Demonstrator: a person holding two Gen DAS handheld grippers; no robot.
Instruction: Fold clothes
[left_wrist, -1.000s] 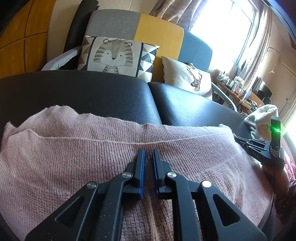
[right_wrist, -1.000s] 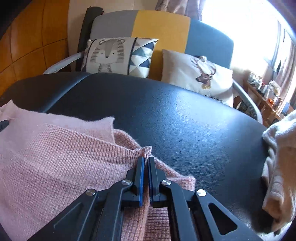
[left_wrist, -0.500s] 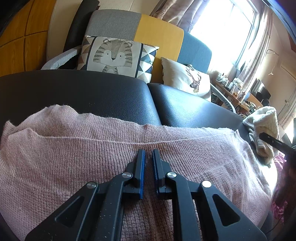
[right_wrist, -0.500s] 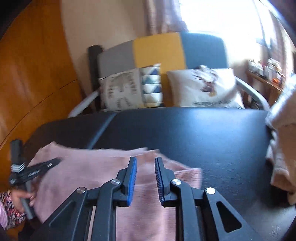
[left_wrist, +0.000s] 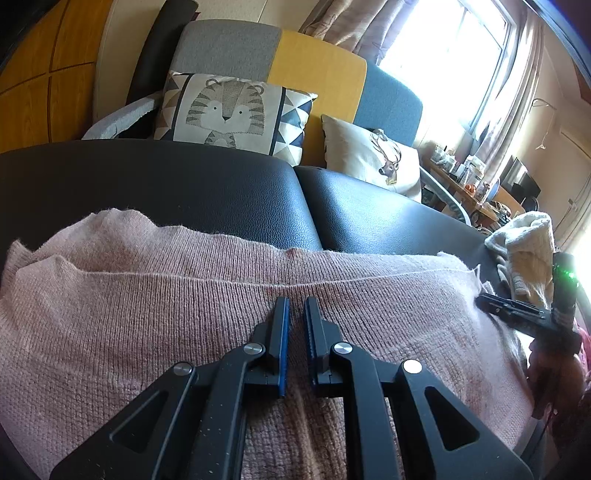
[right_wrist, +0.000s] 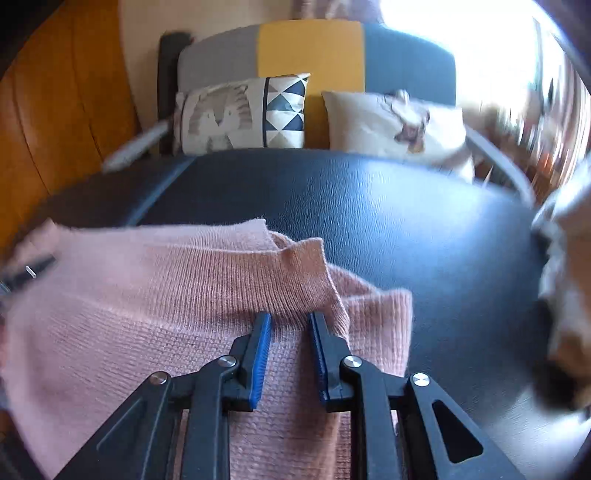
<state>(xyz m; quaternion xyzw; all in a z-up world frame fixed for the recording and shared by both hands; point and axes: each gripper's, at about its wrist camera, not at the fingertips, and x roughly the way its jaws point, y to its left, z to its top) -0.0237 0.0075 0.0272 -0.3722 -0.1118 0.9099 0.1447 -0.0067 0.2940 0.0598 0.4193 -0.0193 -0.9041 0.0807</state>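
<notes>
A pink knit sweater (left_wrist: 147, 314) lies folded on the black leather surface (left_wrist: 221, 192); it also shows in the right wrist view (right_wrist: 147, 295). My left gripper (left_wrist: 296, 306) rests over the sweater's middle, jaws nearly together with a narrow gap, nothing clearly between them. My right gripper (right_wrist: 290, 321) hovers over the sweater's right end, jaws apart and empty. The right gripper also shows at the right edge of the left wrist view (left_wrist: 524, 314). The left gripper's tip shows at the left edge of the right wrist view (right_wrist: 29, 271).
A cream knit garment (left_wrist: 524, 251) lies at the right end of the surface, also seen in the right wrist view (right_wrist: 569, 295). A tiger cushion (left_wrist: 225, 110) and a deer cushion (left_wrist: 373, 158) sit on the sofa behind. A wooden wall (left_wrist: 37, 92) is at the left.
My right gripper let go of the sweater's corner, opened, swung away and came back over the sweater's right end. My left gripper stayed in place.
</notes>
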